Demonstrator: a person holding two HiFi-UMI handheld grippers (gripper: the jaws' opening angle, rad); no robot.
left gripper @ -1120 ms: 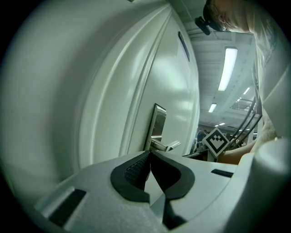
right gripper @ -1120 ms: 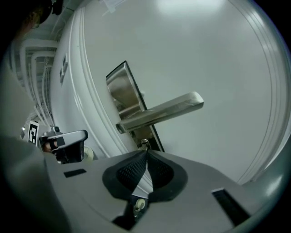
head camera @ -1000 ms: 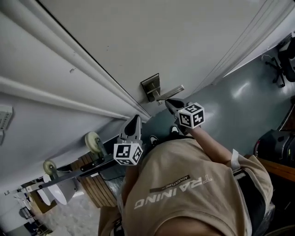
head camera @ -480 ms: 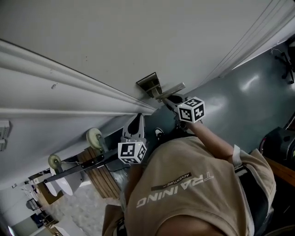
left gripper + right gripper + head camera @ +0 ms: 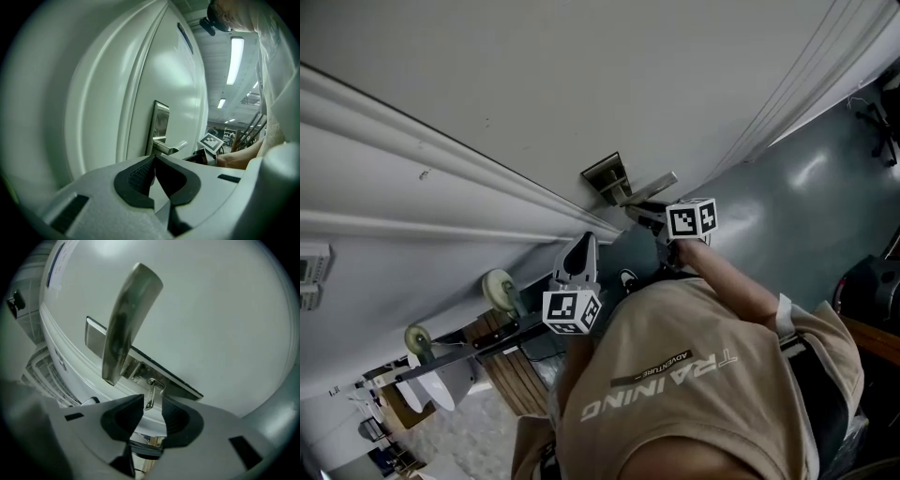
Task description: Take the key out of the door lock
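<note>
A small metal key point(image 5: 151, 394) sticks out of the steel lock plate point(image 5: 180, 384), just below the lever handle point(image 5: 126, 319). My right gripper point(image 5: 152, 408) is open, with one jaw on each side of the key's outer end and neither pressing on it. From the head view the right gripper point(image 5: 639, 214) sits under the handle point(image 5: 652, 187) at the white door point(image 5: 581, 84); the key is too small to see there. My left gripper point(image 5: 584, 242) hangs back from the door frame, shut and holding nothing. In its own view the left gripper point(image 5: 154, 159) points at the lock plate point(image 5: 161, 119).
A raised door frame moulding point(image 5: 441, 178) runs left of the lock. Below it stand a wheeled cart point(image 5: 497, 291) and a slatted wooden crate point(image 5: 511, 375). Grey floor point(image 5: 797, 206) lies to the right, with an office chair point(image 5: 886, 122) at the far edge.
The right gripper has moved in under the handle, closer to the lock plate. The left gripper has stayed low by the door frame. The head view has shifted slightly.
</note>
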